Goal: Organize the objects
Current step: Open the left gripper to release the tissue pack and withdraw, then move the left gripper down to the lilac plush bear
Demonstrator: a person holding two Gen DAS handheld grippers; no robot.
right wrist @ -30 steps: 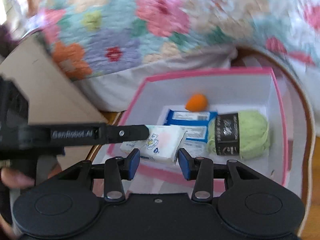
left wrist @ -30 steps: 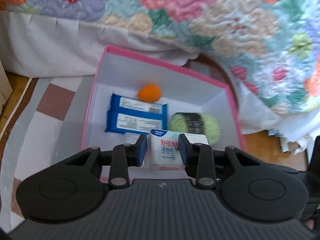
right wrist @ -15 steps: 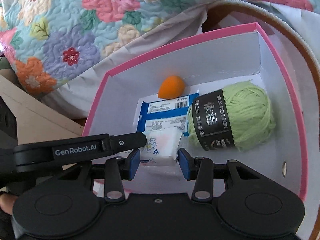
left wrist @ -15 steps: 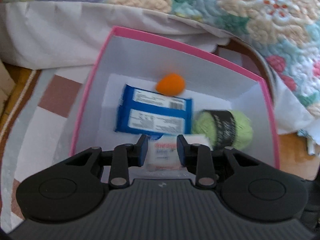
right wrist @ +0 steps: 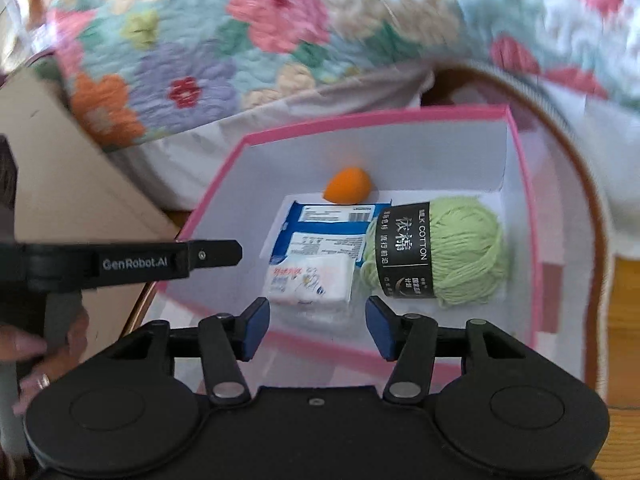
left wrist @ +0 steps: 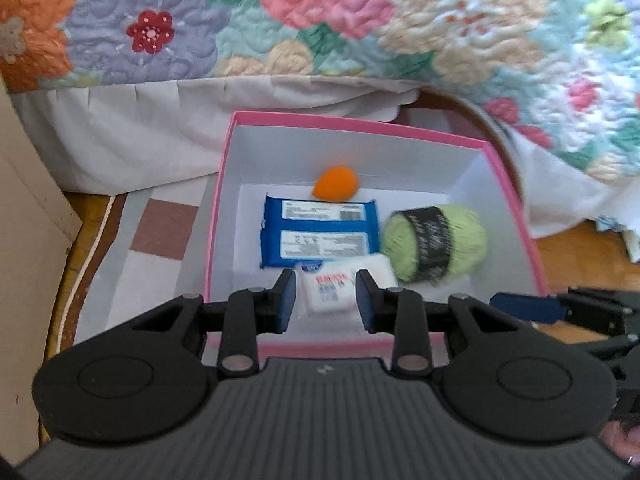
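A pink box (left wrist: 514,200) with a white inside holds an orange sponge (left wrist: 335,183), a blue wipes pack (left wrist: 318,233), a green yarn ball (left wrist: 436,243) and a white tissue pack (left wrist: 340,283). The tissue pack (right wrist: 309,280) lies on the box floor at the front. My left gripper (left wrist: 326,298) is open above the box's near edge, its fingers apart from the tissue pack. My right gripper (right wrist: 318,330) is open and empty over the near rim (right wrist: 524,216). The yarn ball (right wrist: 440,250) sits to the right.
A floral quilt (left wrist: 320,12) hangs over the bed behind the box. A patterned rug (left wrist: 152,248) lies under the box. A cardboard panel (right wrist: 72,184) stands at the left. Wooden floor (left wrist: 576,248) shows to the right.
My left gripper opened, let go of the tissue pack, which now lies in the box, and drew back. My right gripper opened wider and pulled back.
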